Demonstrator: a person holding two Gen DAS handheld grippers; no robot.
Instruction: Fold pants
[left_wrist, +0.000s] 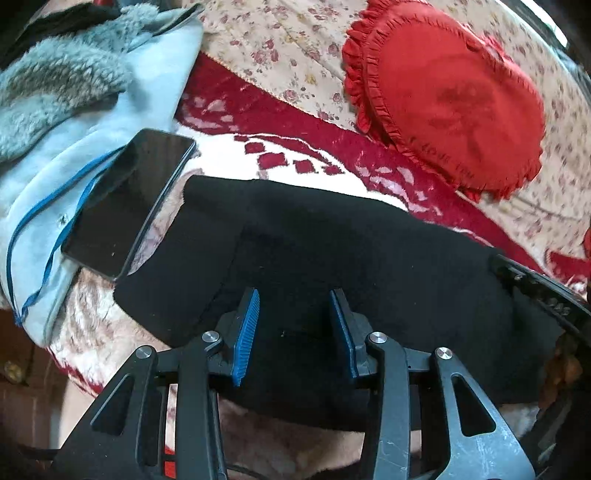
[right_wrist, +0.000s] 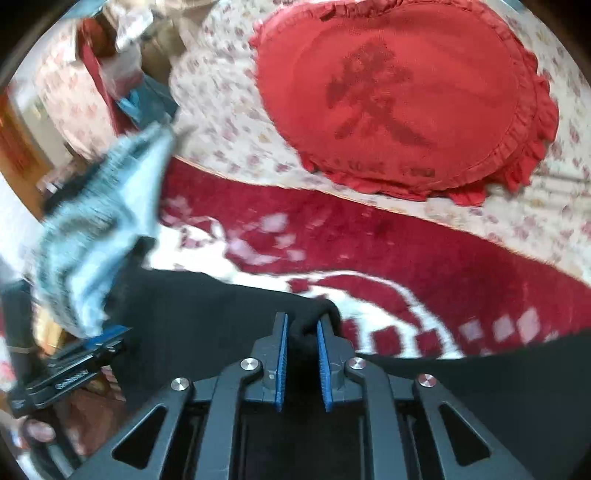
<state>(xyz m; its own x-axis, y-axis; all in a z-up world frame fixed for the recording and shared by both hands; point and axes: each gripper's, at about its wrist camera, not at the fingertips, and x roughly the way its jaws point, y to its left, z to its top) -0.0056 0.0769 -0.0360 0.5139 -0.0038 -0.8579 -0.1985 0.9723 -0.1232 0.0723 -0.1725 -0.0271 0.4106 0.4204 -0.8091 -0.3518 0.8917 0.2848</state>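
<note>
Mid-fold: our right gripper (right_wrist: 302, 345) pinched the black pants (right_wrist: 207, 314); left gripper (left_wrist: 294, 317) part-open, empty. Next: flatten fold.

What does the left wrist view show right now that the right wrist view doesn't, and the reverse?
Only the left wrist view shows the phone lying on the pale blue coat at the pants' edge, and the left gripper with its jaws apart over the black pants, pinching nothing. Only the right wrist view shows the right gripper with a bunched fold of the pants between its pads. Both show the pants, the red ruffled cushion, the red-and-white blanket and the floral sheet.
</note>
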